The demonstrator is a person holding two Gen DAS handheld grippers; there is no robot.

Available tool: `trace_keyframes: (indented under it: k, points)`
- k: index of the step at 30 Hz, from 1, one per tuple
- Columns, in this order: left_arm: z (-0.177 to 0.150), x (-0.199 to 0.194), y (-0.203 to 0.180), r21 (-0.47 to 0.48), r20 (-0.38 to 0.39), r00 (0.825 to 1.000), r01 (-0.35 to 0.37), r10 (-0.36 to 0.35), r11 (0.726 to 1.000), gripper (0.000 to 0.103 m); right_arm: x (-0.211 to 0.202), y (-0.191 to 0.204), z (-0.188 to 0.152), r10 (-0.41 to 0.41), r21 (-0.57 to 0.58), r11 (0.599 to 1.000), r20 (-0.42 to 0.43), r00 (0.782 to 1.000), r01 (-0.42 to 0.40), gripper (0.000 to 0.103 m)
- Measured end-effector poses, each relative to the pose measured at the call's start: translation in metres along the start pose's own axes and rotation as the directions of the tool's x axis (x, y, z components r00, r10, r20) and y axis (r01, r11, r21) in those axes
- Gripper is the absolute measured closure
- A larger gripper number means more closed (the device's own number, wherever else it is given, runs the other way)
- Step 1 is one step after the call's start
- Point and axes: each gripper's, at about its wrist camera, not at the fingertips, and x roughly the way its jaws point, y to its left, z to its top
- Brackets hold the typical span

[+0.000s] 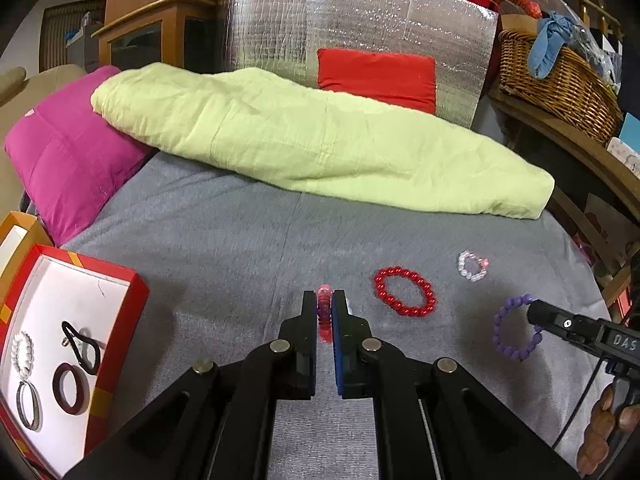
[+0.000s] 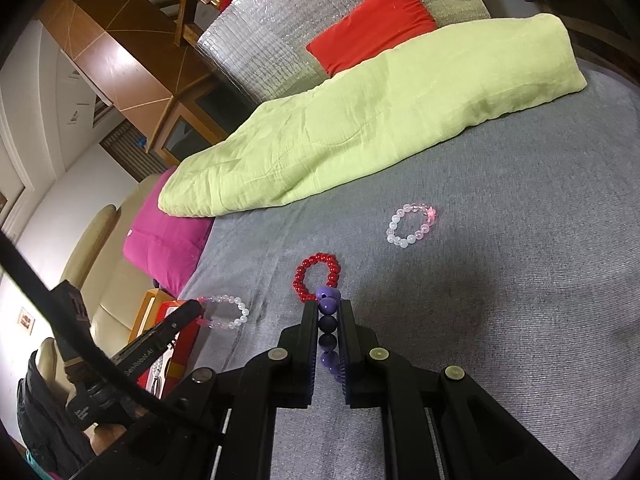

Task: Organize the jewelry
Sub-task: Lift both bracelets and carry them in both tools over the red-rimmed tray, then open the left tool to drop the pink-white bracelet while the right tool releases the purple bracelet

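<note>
My left gripper (image 1: 323, 300) is shut on a pink and clear bead bracelet (image 1: 324, 314), seen edge-on between the fingers; in the right wrist view that bracelet (image 2: 224, 312) lies on the grey bedspread (image 2: 500, 300) at the left gripper's tip. My right gripper (image 2: 329, 306) is shut on a purple bead bracelet (image 2: 328, 320), which also shows in the left wrist view (image 1: 514, 328). A red bead bracelet (image 1: 405, 291) and a white and pink one (image 1: 473, 266) lie loose on the bedspread. A red box (image 1: 116, 344) at the left holds several bracelets and hair ties.
A folded light green blanket (image 1: 320, 140) lies across the back of the bed, with a magenta pillow (image 1: 72, 152) at the left and a red cushion (image 1: 376, 76) behind. A wicker basket (image 1: 560, 80) sits on a wooden shelf at the right.
</note>
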Motion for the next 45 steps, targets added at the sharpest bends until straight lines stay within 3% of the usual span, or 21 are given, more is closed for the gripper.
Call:
trace_keyframes:
  k: [10,17,22,28,34,39,45]
  points:
    - [0.015,-0.036,0.011,-0.040,0.063,0.998,-0.007,0.010,0.999,0.096,-0.011,0.004,0.000,0.016,-0.003,1.000,0.021,1.000,-0.016,0.092]
    - [-0.007,-0.062,0.035,-0.063,0.026,0.999,-0.018,0.020,0.998,0.096,-0.011,0.012,-0.012,0.020,-0.003,1.000,-0.004,1.000,-0.020,0.092]
    - [-0.024,-0.075,0.060,-0.087,-0.008,0.999,-0.047,0.047,0.995,0.096,-0.007,0.036,-0.039,0.033,-0.038,0.999,-0.061,0.998,-0.035,0.092]
    - [-0.033,-0.096,0.111,-0.159,-0.023,0.997,-0.082,0.079,0.984,0.096,0.009,0.080,-0.071,0.056,-0.084,0.994,-0.152,0.987,-0.070,0.092]
    - [-0.033,-0.115,0.178,-0.213,-0.024,0.993,-0.120,0.117,0.970,0.096,0.031,0.154,-0.081,0.108,-0.166,0.976,-0.200,0.974,-0.142,0.092]
    - [-0.029,-0.124,0.228,-0.255,-0.020,0.986,-0.163,0.164,0.953,0.096,0.054,0.225,-0.086,0.179,-0.217,0.948,-0.241,0.954,-0.233,0.092]
    - [-0.023,-0.116,0.267,-0.267,-0.038,0.987,-0.163,0.159,0.950,0.096,0.086,0.281,-0.108,0.232,-0.239,0.920,-0.310,0.922,-0.312,0.092]
